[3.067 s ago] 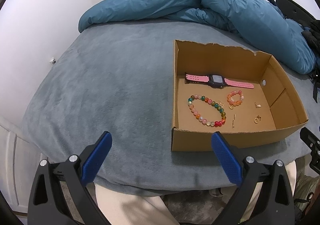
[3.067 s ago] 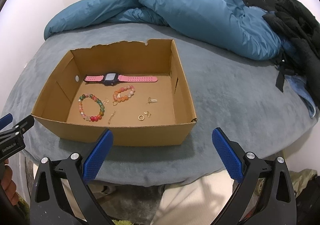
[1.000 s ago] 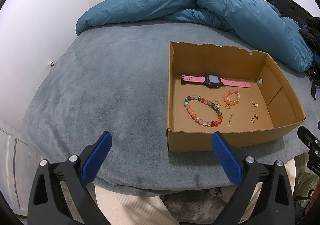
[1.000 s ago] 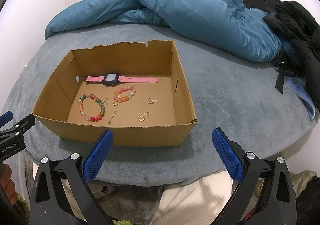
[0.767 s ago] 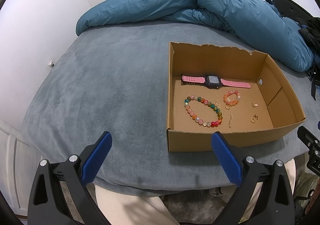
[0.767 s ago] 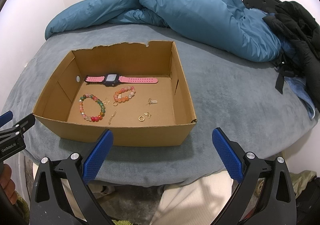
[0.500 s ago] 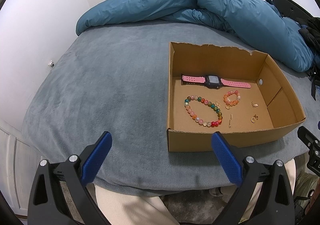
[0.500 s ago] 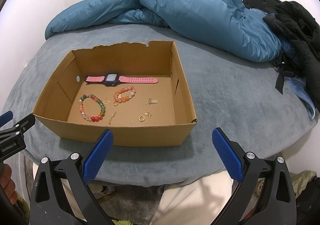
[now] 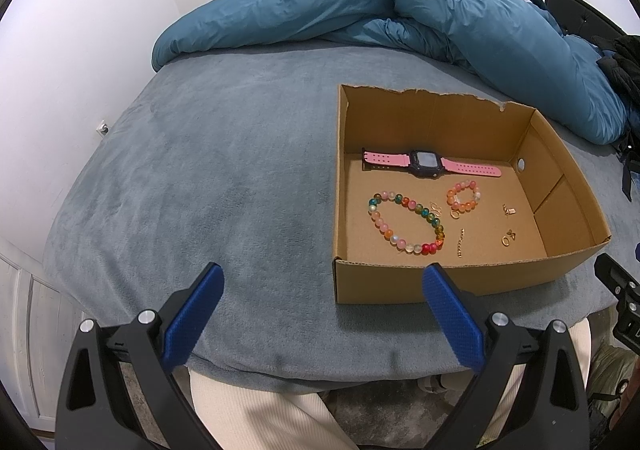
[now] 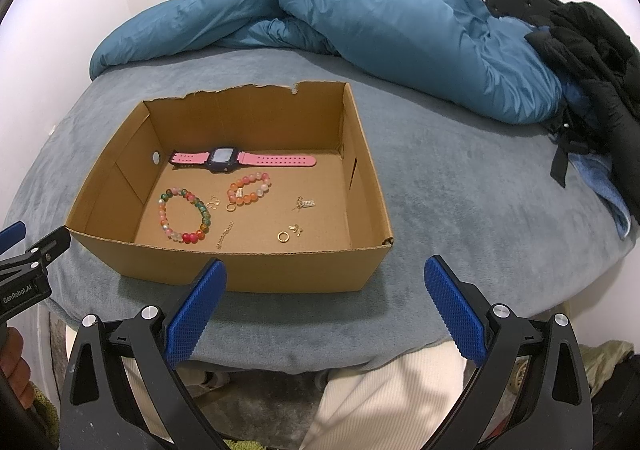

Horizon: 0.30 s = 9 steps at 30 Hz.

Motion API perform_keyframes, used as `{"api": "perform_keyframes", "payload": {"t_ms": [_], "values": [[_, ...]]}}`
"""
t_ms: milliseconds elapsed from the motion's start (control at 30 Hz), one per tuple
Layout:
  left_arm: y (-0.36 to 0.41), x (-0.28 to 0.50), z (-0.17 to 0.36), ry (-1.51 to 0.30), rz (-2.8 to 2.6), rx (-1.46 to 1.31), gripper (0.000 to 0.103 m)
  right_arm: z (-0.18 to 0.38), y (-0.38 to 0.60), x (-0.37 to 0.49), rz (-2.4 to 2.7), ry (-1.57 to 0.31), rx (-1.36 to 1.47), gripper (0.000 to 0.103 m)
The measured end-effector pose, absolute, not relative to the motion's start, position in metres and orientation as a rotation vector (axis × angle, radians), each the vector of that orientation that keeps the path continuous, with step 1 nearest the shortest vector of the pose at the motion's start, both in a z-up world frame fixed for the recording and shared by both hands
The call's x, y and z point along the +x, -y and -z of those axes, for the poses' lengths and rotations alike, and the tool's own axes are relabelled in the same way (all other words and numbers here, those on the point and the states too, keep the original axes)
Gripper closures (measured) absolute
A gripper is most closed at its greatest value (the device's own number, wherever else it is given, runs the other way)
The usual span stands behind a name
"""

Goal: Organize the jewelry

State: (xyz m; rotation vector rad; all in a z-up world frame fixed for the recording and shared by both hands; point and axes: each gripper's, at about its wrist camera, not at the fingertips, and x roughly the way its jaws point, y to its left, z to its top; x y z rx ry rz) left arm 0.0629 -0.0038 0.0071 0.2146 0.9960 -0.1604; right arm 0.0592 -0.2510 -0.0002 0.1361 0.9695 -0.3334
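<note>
On the grey-blue bed (image 9: 224,177), the left hand-held gripper (image 9: 320,282) hovers low at the near edge with its blue pads spread wide and nothing between them, its right pad just in front of the near wall of the cardboard box (image 9: 440,282). All the jewelry in view lies on the floor of that box. Seen from the right wrist, and taking the box floor as a clock face, the large multicoloured bead bracelet (image 10: 184,215) sits at about 8 o'clock, the pink-strapped watch (image 10: 240,159) lies flat along the far wall at 12 o'clock, and the small orange bead bracelet (image 10: 248,189) rests near the centre with a gold ring (image 10: 230,207) touching its near side. A short gold chain (image 10: 225,236) lies at 6 o'clock, a second gold ring (image 10: 283,236) at about 5 o'clock beside a tiny gold piece, and a small gold charm (image 10: 306,204) at 3 o'clock. Further right, the right hand-held gripper (image 10: 324,278) also stands wide and empty, short of the box's near wall. The pieces being in the box, spread apart, fits either jewelry already put away or jewelry waiting to be sorted inside or lifted out; the pictures do not settle which. Any pick here would call for reaching over the near wall and pinching finely, the rings and charm being very small.
</note>
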Motion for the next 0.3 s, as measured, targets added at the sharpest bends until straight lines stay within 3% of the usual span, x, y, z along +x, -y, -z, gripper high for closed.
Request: {"api": "perform_keyframes", "payload": {"t_ms": [300], "values": [[0.0041,0.063,-0.0078,-0.998,0.16,0.215,0.006,0.0003,0.2511,0.0591,0.333,-0.97,0.137,0.008]]}}
